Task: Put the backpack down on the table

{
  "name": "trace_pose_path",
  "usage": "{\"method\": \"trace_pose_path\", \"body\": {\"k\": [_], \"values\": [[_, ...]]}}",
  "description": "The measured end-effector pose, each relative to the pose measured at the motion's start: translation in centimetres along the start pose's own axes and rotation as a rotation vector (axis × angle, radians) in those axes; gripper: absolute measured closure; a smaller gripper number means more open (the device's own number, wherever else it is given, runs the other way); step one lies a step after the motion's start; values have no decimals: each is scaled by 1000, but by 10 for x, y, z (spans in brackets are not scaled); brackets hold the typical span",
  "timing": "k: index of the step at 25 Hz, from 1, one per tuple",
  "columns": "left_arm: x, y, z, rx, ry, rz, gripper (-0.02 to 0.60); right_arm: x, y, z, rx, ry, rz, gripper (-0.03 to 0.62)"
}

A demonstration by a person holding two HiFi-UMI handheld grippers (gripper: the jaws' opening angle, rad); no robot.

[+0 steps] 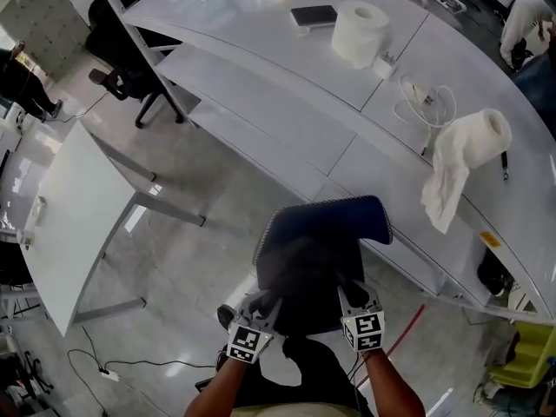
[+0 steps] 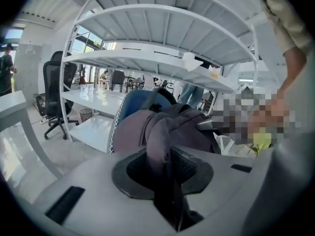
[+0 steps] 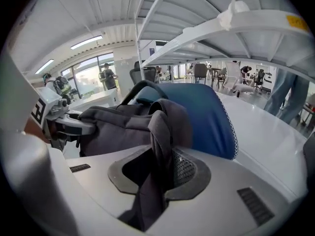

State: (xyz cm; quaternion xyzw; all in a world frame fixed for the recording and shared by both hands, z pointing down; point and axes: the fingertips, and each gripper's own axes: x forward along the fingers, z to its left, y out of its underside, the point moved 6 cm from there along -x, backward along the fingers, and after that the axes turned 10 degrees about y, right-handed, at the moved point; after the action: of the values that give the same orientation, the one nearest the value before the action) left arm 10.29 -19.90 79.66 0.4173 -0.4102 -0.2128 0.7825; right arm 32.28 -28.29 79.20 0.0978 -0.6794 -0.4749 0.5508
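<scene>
A dark grey backpack (image 1: 317,250) with a blue back panel hangs between my two grippers, above the floor just in front of the long white curved table (image 1: 287,59). My left gripper (image 1: 265,307) is shut on a fold of the backpack's grey fabric (image 2: 160,132), which runs down between its jaws. My right gripper (image 1: 349,298) is shut on another fold of the same fabric (image 3: 165,127). In the left gripper view my left gripper (image 2: 165,168) pinches the strap-like fold. In the right gripper view my right gripper (image 3: 157,168) does the same, with the blue panel (image 3: 206,117) behind it.
On the table top lie a paper roll (image 1: 360,31), a dark flat device (image 1: 313,16), a white cable (image 1: 426,102) and a second roll with a loose cloth (image 1: 460,159). A lower shelf (image 1: 261,102) runs under the top. A small white table (image 1: 78,207) and an office chair (image 1: 130,68) stand at the left.
</scene>
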Motion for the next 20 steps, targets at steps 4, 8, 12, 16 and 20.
{"method": "trace_pose_path", "body": {"k": [4, 8, 12, 16, 20], "values": [[-34, -9, -17, 9, -21, -25, 499, -28, -14, 16, -24, -18, -30, 497], [-71, -35, -12, 58, -81, -69, 499, -38, -50, 36, -57, -67, -88, 499], [-112, -59, -1, 65, -132, -108, 499, -45, -93, 65, -90, -100, -137, 499], [-154, -79, 6, 48, -167, -155, 500, -60, -134, 93, -126, -139, -171, 500], [-201, -96, 15, 60, -202, -191, 500, -78, -167, 128, -129, -170, -210, 502]]}}
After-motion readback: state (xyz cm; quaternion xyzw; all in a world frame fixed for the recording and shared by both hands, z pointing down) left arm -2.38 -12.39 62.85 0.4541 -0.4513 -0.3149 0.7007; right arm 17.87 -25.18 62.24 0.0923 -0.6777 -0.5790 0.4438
